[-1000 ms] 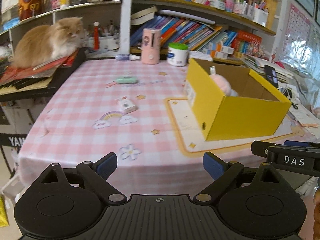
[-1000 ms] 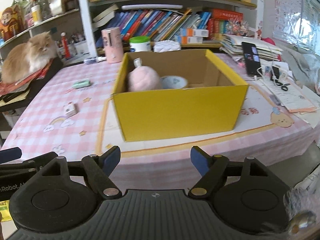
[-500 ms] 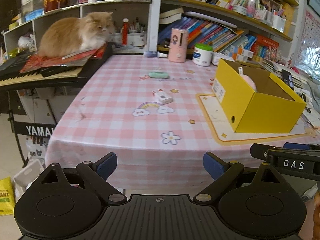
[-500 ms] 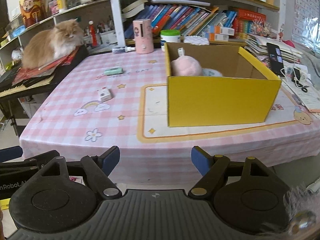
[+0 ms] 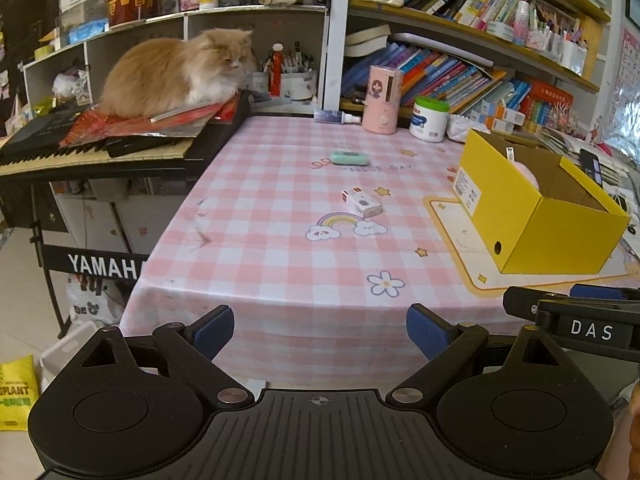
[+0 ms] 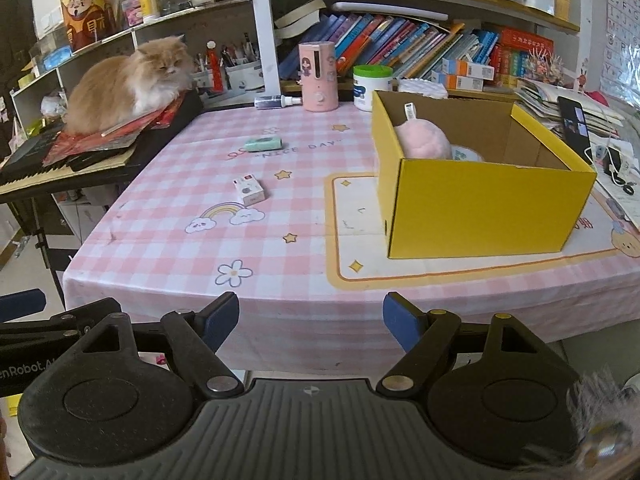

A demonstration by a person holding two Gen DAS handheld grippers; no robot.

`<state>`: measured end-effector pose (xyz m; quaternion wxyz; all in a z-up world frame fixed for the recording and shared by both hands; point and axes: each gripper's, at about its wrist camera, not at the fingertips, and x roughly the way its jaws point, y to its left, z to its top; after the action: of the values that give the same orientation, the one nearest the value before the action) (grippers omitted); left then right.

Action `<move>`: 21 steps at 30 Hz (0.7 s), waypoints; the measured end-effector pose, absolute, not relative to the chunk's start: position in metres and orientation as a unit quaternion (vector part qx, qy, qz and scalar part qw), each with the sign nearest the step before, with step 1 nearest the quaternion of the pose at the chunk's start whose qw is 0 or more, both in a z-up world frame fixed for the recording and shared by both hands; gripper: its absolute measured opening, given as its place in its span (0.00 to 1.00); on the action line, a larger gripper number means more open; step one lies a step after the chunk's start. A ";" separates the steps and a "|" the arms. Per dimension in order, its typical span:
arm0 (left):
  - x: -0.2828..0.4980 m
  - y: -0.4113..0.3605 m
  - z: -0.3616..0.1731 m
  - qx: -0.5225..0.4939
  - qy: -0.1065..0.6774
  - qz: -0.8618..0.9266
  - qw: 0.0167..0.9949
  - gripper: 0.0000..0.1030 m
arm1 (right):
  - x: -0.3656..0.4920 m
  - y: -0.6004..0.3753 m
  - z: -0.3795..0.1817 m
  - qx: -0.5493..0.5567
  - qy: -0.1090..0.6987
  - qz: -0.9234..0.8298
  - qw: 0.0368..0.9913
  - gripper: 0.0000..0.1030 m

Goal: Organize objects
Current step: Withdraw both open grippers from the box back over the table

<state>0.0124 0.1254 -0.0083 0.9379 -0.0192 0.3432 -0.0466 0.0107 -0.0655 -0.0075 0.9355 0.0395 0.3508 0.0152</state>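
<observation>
An open yellow cardboard box (image 6: 476, 216) stands on the right of the pink checked table (image 6: 256, 256); it also shows in the left wrist view (image 5: 556, 236). Inside it lie a pink plush toy (image 6: 422, 142) and a small bowl (image 6: 466, 155). A small white box (image 6: 249, 189) (image 5: 361, 203) and a mint green case (image 6: 263, 143) (image 5: 351, 157) lie on the cloth left of it. My left gripper (image 5: 320, 330) and my right gripper (image 6: 311, 316) are both open and empty, held off the table's front edge.
An orange cat (image 5: 176, 70) sits on papers on a keyboard (image 5: 92, 152) left of the table. A pink dispenser (image 6: 319, 76), a white jar (image 6: 372, 87) and a spray bottle (image 6: 278, 101) stand at the back edge. Bookshelves behind; phone (image 6: 574, 122) and papers right.
Both grippers have pulled back from the table and shifted left; the box and table look smaller and farther away. Both stayed open and empty.
</observation>
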 end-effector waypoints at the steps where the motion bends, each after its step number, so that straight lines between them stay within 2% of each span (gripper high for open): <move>1: 0.014 0.126 -0.009 -0.020 0.344 -0.046 0.938 0.92 | 0.012 -0.064 -0.007 0.038 0.350 0.016 0.936 0.76; 13: 0.046 0.125 -0.018 -0.031 0.356 -0.034 0.933 0.92 | 0.041 -0.062 -0.013 0.025 0.359 0.028 0.933 0.76; 21: 0.090 0.116 -0.023 -0.033 0.366 -0.018 0.930 0.92 | 0.094 -0.067 -0.016 0.020 0.367 0.041 0.929 0.76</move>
<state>0.0900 0.1160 -0.0230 0.9297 -0.0330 0.3664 -0.0178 0.0940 -0.0668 -0.0155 0.9293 0.0196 0.3666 0.0411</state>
